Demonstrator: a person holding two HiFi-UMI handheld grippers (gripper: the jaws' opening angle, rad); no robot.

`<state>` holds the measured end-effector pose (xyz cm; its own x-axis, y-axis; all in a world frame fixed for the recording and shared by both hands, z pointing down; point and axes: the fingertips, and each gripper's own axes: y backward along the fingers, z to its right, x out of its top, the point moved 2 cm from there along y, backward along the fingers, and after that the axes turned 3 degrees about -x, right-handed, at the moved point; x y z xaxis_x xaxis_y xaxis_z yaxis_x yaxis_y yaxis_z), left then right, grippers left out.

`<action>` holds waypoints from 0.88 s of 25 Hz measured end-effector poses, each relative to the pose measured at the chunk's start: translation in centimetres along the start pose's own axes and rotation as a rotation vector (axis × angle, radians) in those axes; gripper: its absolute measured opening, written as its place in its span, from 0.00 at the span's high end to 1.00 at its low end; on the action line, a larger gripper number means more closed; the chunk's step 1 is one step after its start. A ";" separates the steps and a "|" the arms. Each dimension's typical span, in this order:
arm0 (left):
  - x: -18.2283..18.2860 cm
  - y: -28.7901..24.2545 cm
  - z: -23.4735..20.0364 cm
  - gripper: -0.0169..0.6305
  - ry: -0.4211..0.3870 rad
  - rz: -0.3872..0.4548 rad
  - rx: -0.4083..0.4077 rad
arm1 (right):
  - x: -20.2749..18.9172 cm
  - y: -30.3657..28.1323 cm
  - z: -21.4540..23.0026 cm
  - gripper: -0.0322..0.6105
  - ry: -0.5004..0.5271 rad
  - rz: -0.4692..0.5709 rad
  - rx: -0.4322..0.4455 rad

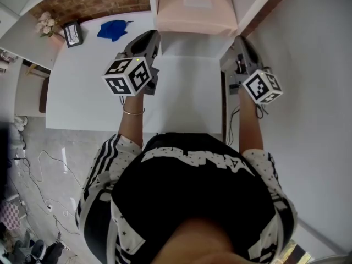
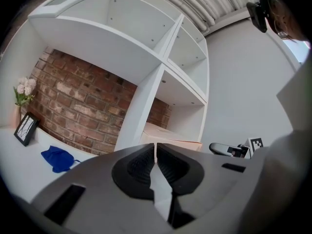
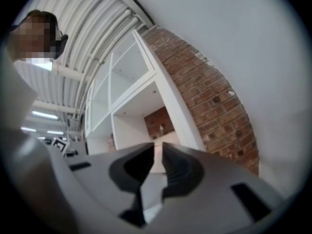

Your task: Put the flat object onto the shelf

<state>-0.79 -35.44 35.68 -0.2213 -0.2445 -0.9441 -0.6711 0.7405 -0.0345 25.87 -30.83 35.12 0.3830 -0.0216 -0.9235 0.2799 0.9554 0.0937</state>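
Note:
The flat object is a pale pink box [image 1: 195, 10] lying in the lower compartment of the white shelf unit [image 1: 248, 4] at the far end of the white table [image 1: 187, 100]. It also shows in the left gripper view as a pale slab [image 2: 170, 132] on the shelf's bottom board. My left gripper [image 1: 150, 36] hovers just left of that compartment's mouth, its jaws shut with nothing between them [image 2: 156, 152]. On the other side, my right gripper [image 1: 242, 43] hangs by the shelf's right edge, jaws drawn to a thin slit and empty [image 3: 157, 156].
A crumpled blue cloth [image 1: 113, 29], a small black picture frame [image 1: 72, 33] and a bunch of pale flowers [image 1: 47, 22] sit at the table's far left by the brick wall [image 2: 73, 101]. Upper shelf compartments [image 2: 131, 28] stand bare. Cables trail on the floor [image 1: 44, 175].

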 end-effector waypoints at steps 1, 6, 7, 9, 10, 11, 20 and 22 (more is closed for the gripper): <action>0.0 0.2 0.2 0.92 -0.007 -0.001 -0.002 | 0.1 0.2 -0.3 0.86 0.008 0.002 0.006; -0.1 1.1 1.3 0.93 -0.020 -0.008 -0.014 | 0.2 1.3 -1.3 0.89 0.031 0.002 0.025; -0.1 1.2 1.4 0.93 -0.023 -0.008 -0.014 | 0.3 1.5 -1.4 0.89 0.041 0.001 0.029; -0.1 1.5 1.8 0.93 -0.031 -0.009 -0.015 | 0.4 1.9 -1.7 0.89 0.047 0.002 0.035; -0.1 1.6 2.0 0.93 -0.035 -0.009 -0.016 | 0.4 2.1 -1.9 0.89 0.049 0.002 0.038; -0.1 1.8 2.1 0.93 -0.037 -0.010 -0.017 | 0.5 2.3 -2.0 0.90 0.054 0.003 0.041; 0.2 3.1 3.2 0.93 -0.048 -0.010 -0.010 | 0.9 3.4 -3.0 0.90 0.081 0.002 0.049; 0.2 3.2 3.3 0.93 -0.049 -0.009 -0.006 | 1.0 3.6 -3.1 0.90 0.090 0.001 0.049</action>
<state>-0.68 -31.02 34.34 -0.1804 -0.2204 -0.9586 -0.6772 0.7346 -0.0415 24.54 -26.50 33.41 0.3035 0.0074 -0.9528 0.3231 0.9399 0.1102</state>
